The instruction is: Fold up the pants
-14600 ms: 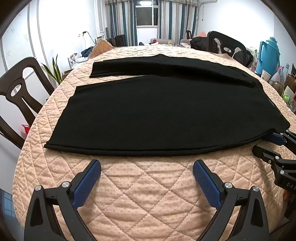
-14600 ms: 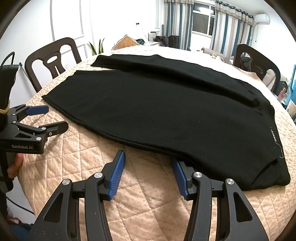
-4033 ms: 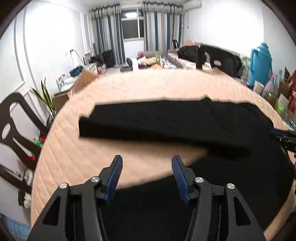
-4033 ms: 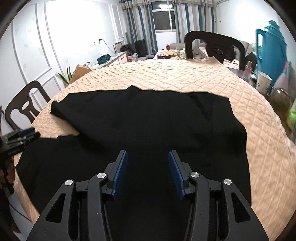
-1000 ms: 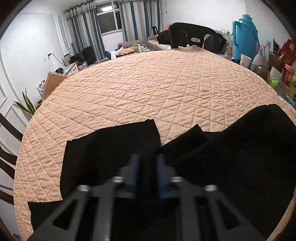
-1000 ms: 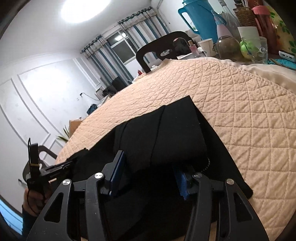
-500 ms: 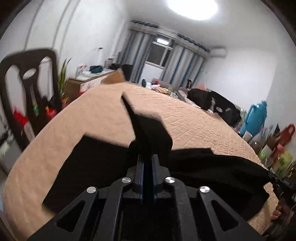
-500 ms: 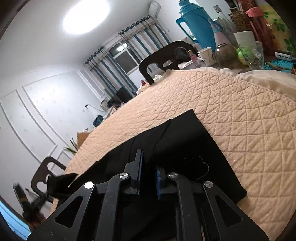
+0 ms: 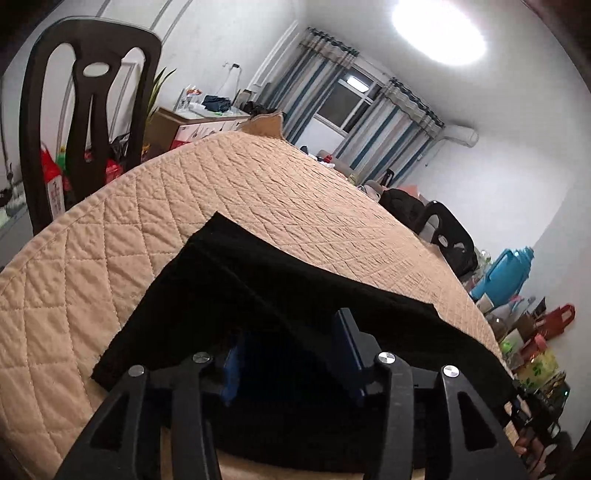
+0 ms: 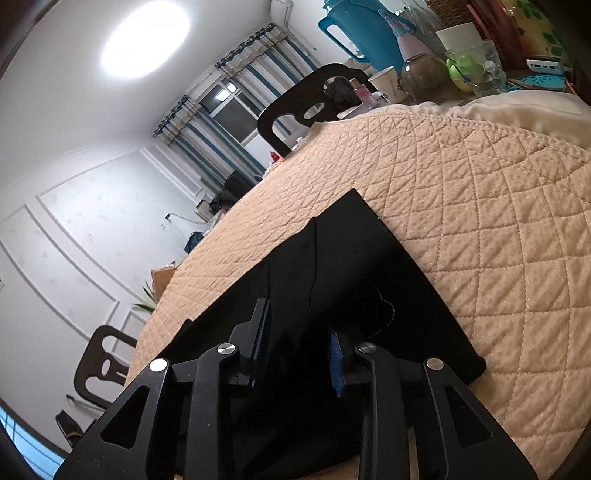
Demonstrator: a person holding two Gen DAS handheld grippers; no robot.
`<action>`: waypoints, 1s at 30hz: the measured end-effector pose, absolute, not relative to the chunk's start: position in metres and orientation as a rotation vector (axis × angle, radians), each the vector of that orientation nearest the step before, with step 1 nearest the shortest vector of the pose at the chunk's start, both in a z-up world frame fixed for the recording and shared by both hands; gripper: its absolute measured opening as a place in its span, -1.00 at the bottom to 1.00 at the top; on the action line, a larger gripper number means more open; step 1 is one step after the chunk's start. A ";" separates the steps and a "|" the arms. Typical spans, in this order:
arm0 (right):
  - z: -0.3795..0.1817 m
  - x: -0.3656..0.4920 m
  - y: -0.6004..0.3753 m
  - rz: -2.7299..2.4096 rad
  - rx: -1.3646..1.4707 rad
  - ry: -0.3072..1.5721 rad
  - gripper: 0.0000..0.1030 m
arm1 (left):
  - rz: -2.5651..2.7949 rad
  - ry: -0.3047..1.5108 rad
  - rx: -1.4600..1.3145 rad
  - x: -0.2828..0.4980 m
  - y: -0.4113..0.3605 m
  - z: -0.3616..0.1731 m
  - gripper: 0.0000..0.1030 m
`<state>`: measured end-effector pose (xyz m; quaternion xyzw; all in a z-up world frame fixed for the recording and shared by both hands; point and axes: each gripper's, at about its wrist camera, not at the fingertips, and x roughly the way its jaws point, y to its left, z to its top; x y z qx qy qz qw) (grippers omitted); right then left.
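The black pants [image 9: 295, 277] lie folded into a flat bundle on the peach quilted table cover [image 9: 258, 184]. In the left wrist view my left gripper [image 9: 290, 332] hovers low over the near edge of the bundle. Its jaws are opening, and the black cloth lies under and between the blue pads [image 9: 349, 350] without being pinched. In the right wrist view my right gripper [image 10: 297, 321] sits over the other end of the pants [image 10: 351, 258]. Its jaws are opening too, with a cloth fold lying loose between the pads [image 10: 260, 343].
A dark chair [image 9: 85, 110] stands left of the table and another chair [image 9: 450, 236] at the far side. A blue thermos jug [image 10: 354, 33], a paper cup [image 10: 388, 85] and a glass jar [image 10: 421, 74] crowd the right edge. Bare quilt [image 10: 480, 184] spreads beyond the pants.
Half a second ago both grippers were shut on black cloth, the left holding a raised fold. Now both jaws have parted and the cloth lies flat; the left gripper has swung and rolled.
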<state>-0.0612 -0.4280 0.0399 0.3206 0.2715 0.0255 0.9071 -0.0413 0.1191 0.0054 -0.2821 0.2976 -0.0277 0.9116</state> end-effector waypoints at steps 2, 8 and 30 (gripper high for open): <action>0.042 -0.061 -0.429 0.055 0.670 0.554 -0.43 | -0.052 0.611 -0.571 -0.040 0.119 0.006 -0.13; 0.045 -0.058 -0.431 0.033 0.651 0.567 -0.76 | -0.049 0.609 -0.483 -0.032 0.109 0.020 -0.91; 0.039 -0.091 -0.438 -0.080 0.613 0.690 -0.78 | -0.010 0.683 -0.485 -0.061 0.122 0.007 -0.90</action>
